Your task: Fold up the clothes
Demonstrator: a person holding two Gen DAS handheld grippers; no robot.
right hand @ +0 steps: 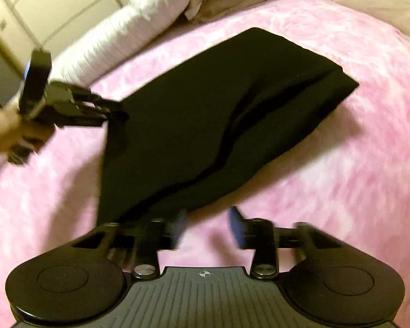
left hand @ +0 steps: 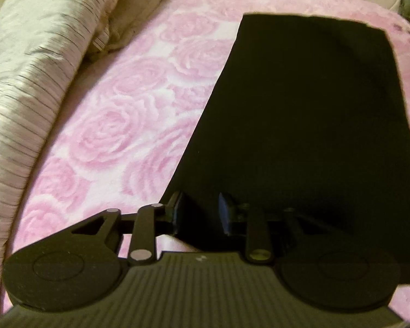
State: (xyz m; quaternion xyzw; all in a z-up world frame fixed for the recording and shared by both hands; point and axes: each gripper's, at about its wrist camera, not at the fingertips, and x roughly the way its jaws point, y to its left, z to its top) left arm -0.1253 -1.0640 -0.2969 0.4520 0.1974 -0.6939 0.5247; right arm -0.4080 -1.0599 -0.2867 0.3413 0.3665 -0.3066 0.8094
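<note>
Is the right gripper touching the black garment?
Apart. In the right wrist view, the right gripper is open over pink blanket; the black garment edge ends just beyond the fingertips.

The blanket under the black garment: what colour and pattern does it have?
Pink blanket with a large rose pattern, seen best in the left wrist view.

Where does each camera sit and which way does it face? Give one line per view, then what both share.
Left wrist: on the left gripper, low over the bed, facing along the cloth toward the pillows; only its own fingers show, with cloth between them.
Right wrist: on the right gripper, facing across the bed at the cloth; its own open fingers show, plus the left gripper and a hand at the left.
Shared: cloth, bed, pillows, left gripper.
</note>
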